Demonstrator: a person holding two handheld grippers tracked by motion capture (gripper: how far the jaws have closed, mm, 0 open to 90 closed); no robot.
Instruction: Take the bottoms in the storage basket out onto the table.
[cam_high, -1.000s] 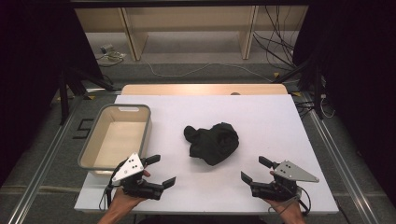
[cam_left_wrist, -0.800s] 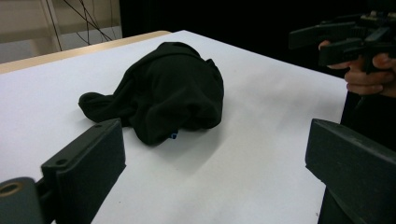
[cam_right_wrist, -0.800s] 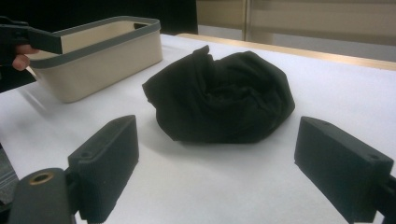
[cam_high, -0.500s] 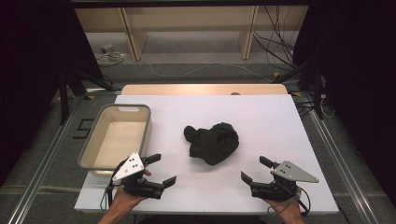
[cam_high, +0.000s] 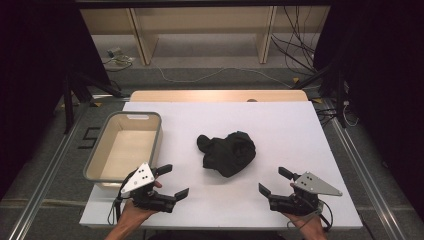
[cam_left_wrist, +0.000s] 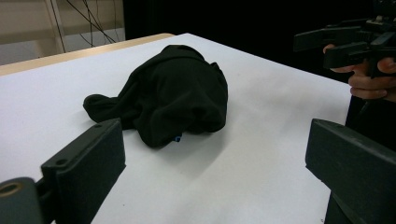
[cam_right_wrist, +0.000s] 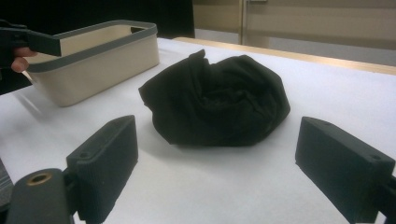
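A crumpled black cloth garment (cam_high: 227, 153) lies bunched in a heap near the middle of the white worktop (cam_high: 280, 125), touching neither tool. The left hand-held gripper (cam_high: 170, 181) hovers at the worktop's near left corner, its jaws spread wide and empty, aimed toward the garment. The right hand-held gripper (cam_high: 274, 182) sits at the near right corner, jaws likewise spread apart and empty. A beige rectangular plastic bin with a grey rim (cam_high: 97, 152) stands along the left edge, just beyond the left gripper.
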